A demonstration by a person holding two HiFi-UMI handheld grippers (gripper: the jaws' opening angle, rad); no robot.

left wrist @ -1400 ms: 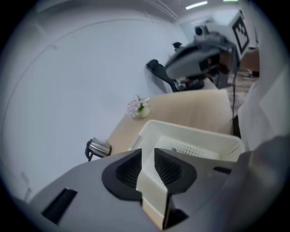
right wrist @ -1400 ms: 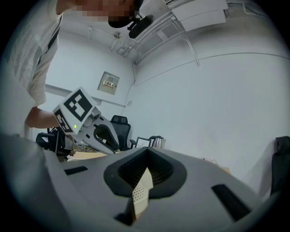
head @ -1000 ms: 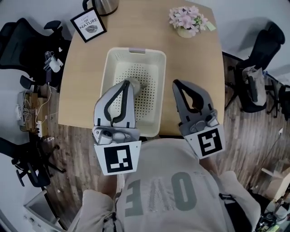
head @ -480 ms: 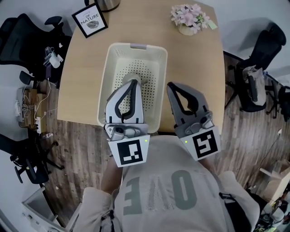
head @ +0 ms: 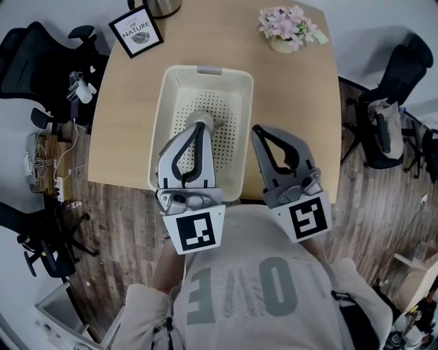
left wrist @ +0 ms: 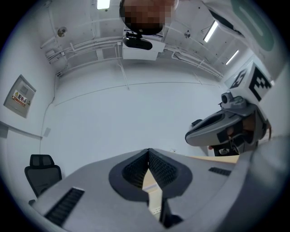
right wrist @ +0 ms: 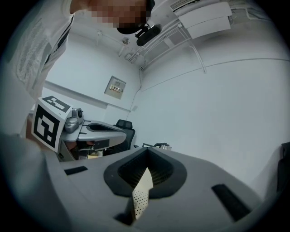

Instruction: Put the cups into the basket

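Note:
A cream perforated basket (head: 174, 102) stands on the wooden table (head: 294, 102). A grey cup (head: 209, 122) lies inside it, partly hidden behind my left gripper (head: 198, 126). That gripper hangs over the basket's near half, shut and empty, pointing away from me. My right gripper (head: 257, 129) hovers just right of the basket's right wall, also shut with nothing held. In the left gripper view the jaws (left wrist: 148, 150) meet at the tip and the right gripper (left wrist: 226, 129) shows alongside. In the right gripper view the jaws (right wrist: 146, 150) are closed, with basket mesh showing through the gap.
A framed sign (head: 135, 31) and a kettle (head: 161, 5) stand at the table's far left, a flower pot (head: 286, 31) at the far right. Office chairs (head: 34, 55) flank the table on both sides. My torso fills the bottom of the head view.
Over the last second my left gripper shifted right and forward over the basket, and the right gripper drew slightly left. Both have held nearly still for the last half second.

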